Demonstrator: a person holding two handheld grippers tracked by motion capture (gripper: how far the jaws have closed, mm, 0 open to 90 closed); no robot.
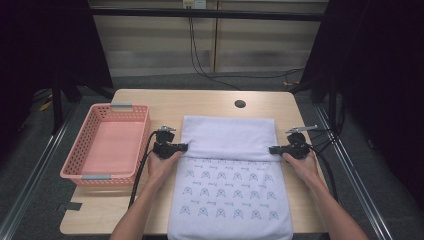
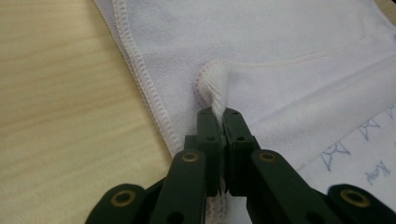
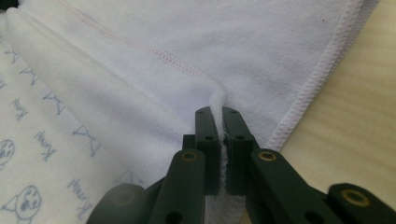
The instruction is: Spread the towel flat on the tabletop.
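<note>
High view shows a pale lilac terry towel with a printed face pattern (image 1: 230,192) lying flat on the light wooden counter (image 1: 150,102), its near edge hanging slightly over the counter's front. The far part of the towel is turned back toward the person, so that the plain reverse side faces up as a band across the far portion, while the printed side remains exposed nearer the person. The left tool (image 1: 182,147) grips the folded-over edge at the towel's left side and the right tool (image 1: 273,149) grips it at the right side, both at the line where the plain band meets the print. Left gripper view confirms the left tool's (image 2: 218,113) black jaws are closed tight on a pinched ridge of fabric beside the stitched hem; right gripper view shows the right tool (image 3: 215,112) closed in the same manner on its own pinch of cloth. A pink perforated plastic basket (image 1: 75,150) stands empty on the counter, just left of the towel and apart from it. Judged from this layout, the first fold is under way but incomplete: the carried edge has covered roughly the far portion only. Remaining work appears to be drawing the edge to the near hem, making further folds, and probably placing the towel in the basket.
</note>
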